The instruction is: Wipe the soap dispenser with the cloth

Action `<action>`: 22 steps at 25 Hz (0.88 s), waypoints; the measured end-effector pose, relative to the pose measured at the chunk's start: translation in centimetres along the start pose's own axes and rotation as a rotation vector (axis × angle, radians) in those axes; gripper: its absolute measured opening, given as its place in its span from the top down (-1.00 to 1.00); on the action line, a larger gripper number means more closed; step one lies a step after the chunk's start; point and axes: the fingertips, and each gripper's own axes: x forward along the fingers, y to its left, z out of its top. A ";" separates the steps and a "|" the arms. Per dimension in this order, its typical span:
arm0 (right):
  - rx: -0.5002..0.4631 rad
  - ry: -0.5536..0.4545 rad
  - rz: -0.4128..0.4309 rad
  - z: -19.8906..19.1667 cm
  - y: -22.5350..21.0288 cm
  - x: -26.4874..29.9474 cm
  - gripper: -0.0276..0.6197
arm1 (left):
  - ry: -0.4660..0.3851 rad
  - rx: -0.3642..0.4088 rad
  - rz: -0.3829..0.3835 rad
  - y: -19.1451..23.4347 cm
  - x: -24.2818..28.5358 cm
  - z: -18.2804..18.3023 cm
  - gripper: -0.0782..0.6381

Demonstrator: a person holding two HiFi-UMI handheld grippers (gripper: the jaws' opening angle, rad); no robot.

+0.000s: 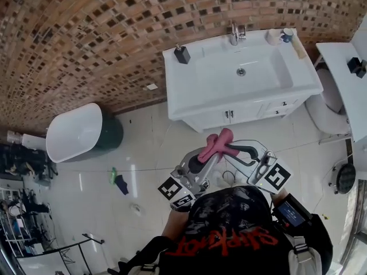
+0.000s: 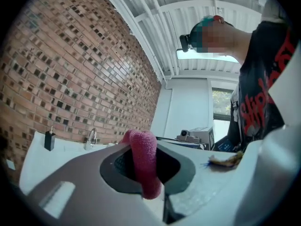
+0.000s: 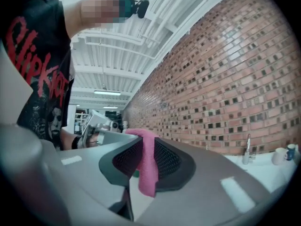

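A black soap dispenser [image 1: 182, 54] stands on the back left corner of the white vanity sink [image 1: 304, 79], well ahead of both grippers. It also shows small at the left in the left gripper view, soap dispenser [image 2: 49, 140]. A pink cloth [image 1: 215, 144] hangs in the air between the two grippers over the tiled floor. My left gripper [image 1: 202, 160] is shut on one part of the cloth [image 2: 143, 161]. My right gripper [image 1: 232, 149] is shut on another part, and the cloth [image 3: 148, 166] droops below its pads. Both grippers point level toward the brick wall.
A faucet [image 1: 236, 33] and cups [image 1: 274, 36] sit at the back of the sink. A white tub [image 1: 74, 132] stands on the floor at the left, a toilet [image 1: 327, 105] and a white counter [image 1: 344, 79] at the right. Small items [image 1: 117, 179] lie on the floor.
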 end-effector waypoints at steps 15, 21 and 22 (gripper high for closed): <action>-0.098 -0.005 -0.308 2.4 -4.4 -0.9 0.91 | -0.108 0.060 0.253 6.1 -11.1 5.1 0.66; -0.117 0.039 -0.337 2.5 -4.5 -0.4 0.91 | -0.112 0.050 0.239 6.9 -11.1 5.3 0.66; -0.117 0.061 -0.355 2.2 -4.5 -0.3 0.91 | -0.111 0.047 0.231 7.1 -11.1 5.3 0.66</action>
